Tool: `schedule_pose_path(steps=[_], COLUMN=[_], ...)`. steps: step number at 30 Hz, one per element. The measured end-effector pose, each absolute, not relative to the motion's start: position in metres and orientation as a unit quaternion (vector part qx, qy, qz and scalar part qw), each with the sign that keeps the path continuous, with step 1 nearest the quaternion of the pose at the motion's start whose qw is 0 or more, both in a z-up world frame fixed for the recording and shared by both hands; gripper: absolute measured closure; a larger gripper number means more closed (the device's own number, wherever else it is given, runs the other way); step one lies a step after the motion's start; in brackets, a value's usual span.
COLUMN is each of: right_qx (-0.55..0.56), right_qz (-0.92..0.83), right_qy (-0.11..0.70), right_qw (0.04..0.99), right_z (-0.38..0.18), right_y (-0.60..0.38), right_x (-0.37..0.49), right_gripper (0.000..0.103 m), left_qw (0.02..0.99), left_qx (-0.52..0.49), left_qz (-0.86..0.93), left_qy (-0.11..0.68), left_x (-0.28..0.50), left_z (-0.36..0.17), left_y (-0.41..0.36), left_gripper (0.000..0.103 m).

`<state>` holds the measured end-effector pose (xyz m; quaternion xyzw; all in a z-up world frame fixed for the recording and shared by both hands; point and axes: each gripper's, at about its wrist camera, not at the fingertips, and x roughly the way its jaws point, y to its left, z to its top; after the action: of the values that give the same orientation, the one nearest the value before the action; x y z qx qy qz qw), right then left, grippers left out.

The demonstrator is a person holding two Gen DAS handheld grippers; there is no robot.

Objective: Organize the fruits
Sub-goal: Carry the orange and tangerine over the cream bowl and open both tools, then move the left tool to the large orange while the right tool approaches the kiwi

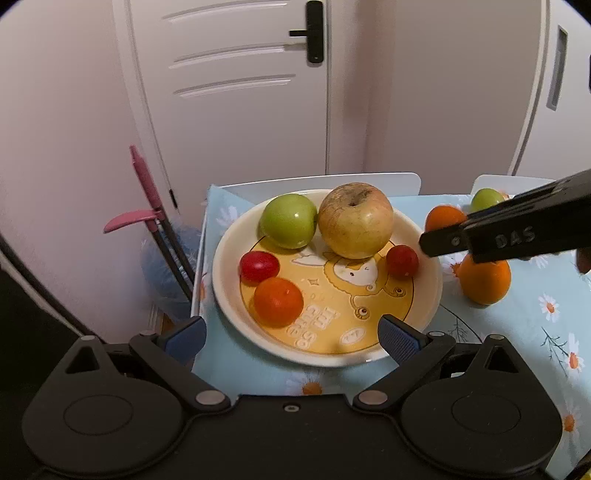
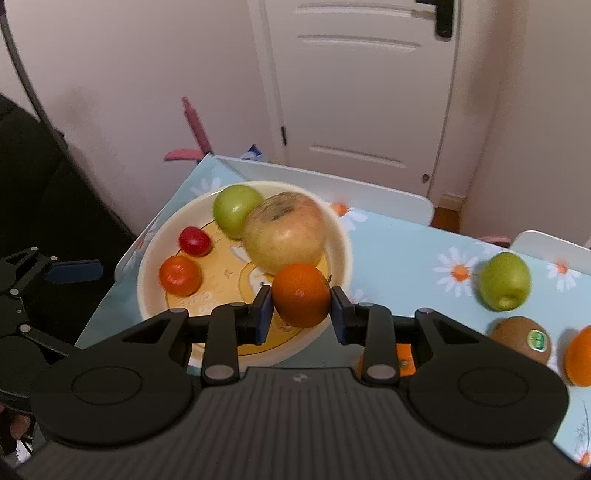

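Pale pink walls (image 1: 66, 92) enclose a white panelled door (image 1: 236, 92) fitted with a black lever handle (image 1: 314, 31). White chair backs (image 2: 332, 184) stand against the worktop's (image 2: 406, 240) far edge. A pink-handled implement (image 1: 144, 192) leans at the wall.

Black plastic tongs (image 2: 301, 308) w/ blue ribbed pads (image 1: 397, 338), silver pivot screws, "DAS" embossed.

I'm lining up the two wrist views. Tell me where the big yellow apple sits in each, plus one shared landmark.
Left wrist: big yellow apple just above centre, at the far side of the plate.
Right wrist: big yellow apple left of centre, behind the orange in the right gripper.
Shared landmark: the green apple on the plate, close at its left.
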<state>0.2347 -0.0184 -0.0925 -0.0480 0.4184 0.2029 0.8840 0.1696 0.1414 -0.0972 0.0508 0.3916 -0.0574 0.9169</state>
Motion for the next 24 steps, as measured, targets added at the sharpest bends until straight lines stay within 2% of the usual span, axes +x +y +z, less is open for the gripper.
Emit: schedule_pose_path(steps=[15, 18, 20, 22, 24], right_qx=[-0.064, -0.060, -0.057, -0.054, -0.049], right_qz=[0.238, 0.241, 0.236, 0.228, 0.223], right_qy=[0.428, 0.414, 0.406, 0.401, 0.402], right_qw=[0.870, 0.876, 0.881, 0.886, 0.887], right_z=[-0.123, -0.119, -0.115, -0.111, -0.108], right_y=[0.004, 0.003, 0.001, -0.001, -0.003], right_x=[0.240, 0.236, 0.234, 0.233, 0.232], right_gripper=[0.054, 0.030, 0.008, 0.003, 0.003], left_qw=[0.916, 0.916, 0.916, 0.916, 0.917], left_qx=[0.044, 0.045, 0.047, 0.047, 0.047], left_qz=[-0.031, -0.031, -0.031, -0.032, -0.032], left_qy=[0.398, 0.398, 0.397, 0.396, 0.395], left_x=[0.153, 0.152, 0.151, 0.150, 0.149], left_z=[-0.102, -0.103, -0.102, -0.101, -0.099], left_y=[0.145, 0.144, 0.144, 0.144, 0.144], left_gripper=[0.002, 0.002, 0.002, 0.002, 0.002])
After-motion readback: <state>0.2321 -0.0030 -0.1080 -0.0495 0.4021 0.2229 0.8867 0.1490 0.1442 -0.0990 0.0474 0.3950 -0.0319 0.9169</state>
